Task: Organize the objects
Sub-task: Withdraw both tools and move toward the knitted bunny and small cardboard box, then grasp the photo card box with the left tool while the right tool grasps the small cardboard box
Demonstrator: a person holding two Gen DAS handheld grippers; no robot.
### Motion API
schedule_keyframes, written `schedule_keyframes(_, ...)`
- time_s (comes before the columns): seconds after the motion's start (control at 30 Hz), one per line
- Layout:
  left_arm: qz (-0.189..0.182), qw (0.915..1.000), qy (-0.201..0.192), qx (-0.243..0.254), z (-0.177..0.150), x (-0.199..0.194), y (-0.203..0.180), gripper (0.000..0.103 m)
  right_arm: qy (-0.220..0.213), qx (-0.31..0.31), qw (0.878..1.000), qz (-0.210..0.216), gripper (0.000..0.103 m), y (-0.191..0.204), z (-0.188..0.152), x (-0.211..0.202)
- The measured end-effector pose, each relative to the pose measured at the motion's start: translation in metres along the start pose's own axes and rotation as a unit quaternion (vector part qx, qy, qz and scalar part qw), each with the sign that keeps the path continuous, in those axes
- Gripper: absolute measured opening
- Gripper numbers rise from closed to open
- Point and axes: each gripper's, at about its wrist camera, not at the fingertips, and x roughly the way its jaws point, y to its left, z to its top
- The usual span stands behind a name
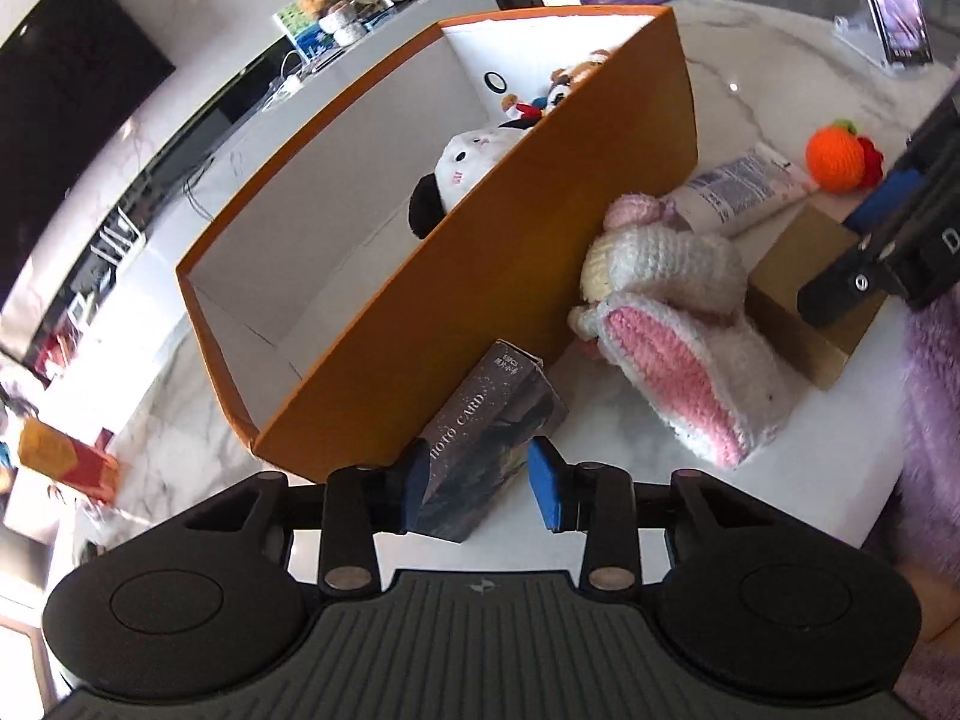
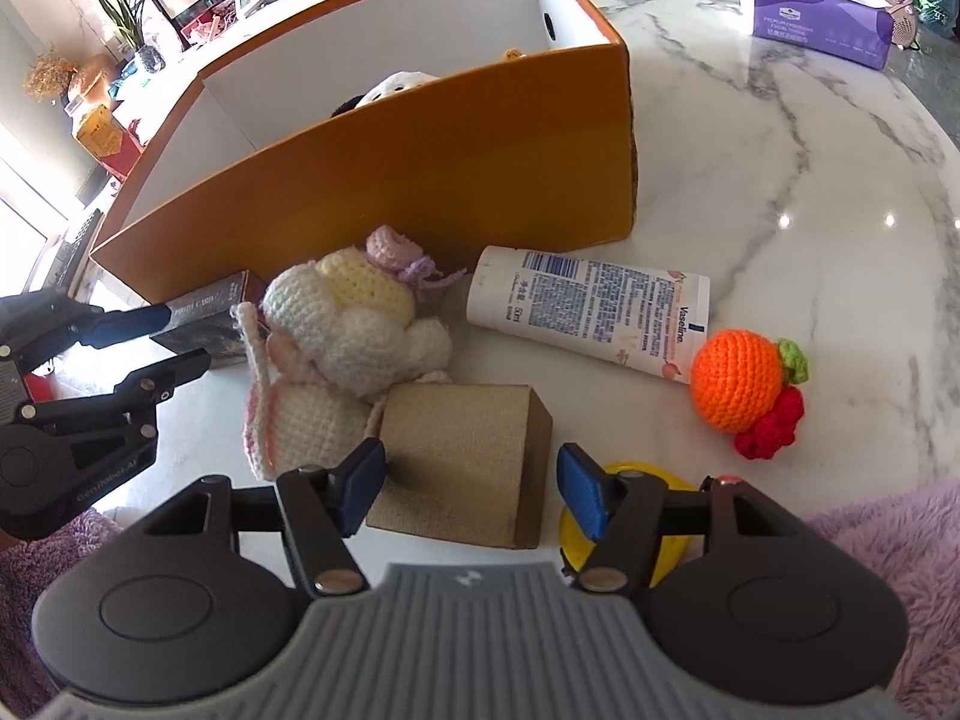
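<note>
An orange box (image 1: 480, 276) with white inside stands on the marble table (image 2: 780, 180) and holds a panda plush (image 1: 462, 171) and small toys. My left gripper (image 1: 483, 489) is open, its pads on either side of a dark photo card box (image 1: 486, 450) lying beside the orange box (image 2: 420, 156); a gap shows at the right pad. My right gripper (image 2: 471, 489) is open around a tan cardboard box (image 2: 462, 462). A crocheted bunny (image 2: 336, 348), a Vaseline tube (image 2: 588, 312) and a crocheted orange (image 2: 738, 384) lie between them.
A yellow round object (image 2: 630, 534) sits under my right gripper's right finger. A purple tissue pack (image 2: 822, 6) lies at the table's far edge. A purple fuzzy sleeve (image 2: 870, 540) is at the near edge. Counters with clutter stand behind.
</note>
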Motion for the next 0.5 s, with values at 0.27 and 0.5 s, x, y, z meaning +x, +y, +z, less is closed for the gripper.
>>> schedule_keyframes(0.27, 0.021, 0.9975, 0.019, 0.065, 0.003, 0.018, -0.012, 0.046, 0.002, -0.001, 1.0, 0.004, 0.066, -0.002, 0.001, 0.001)
schedule_keyframes(0.5, -0.006, 0.9982, 0.022, 0.055, -0.001, 0.005, -0.014, 0.044, 0.003, -0.003, 1.0, 0.009, 0.067, -0.001, 0.002, 0.004)
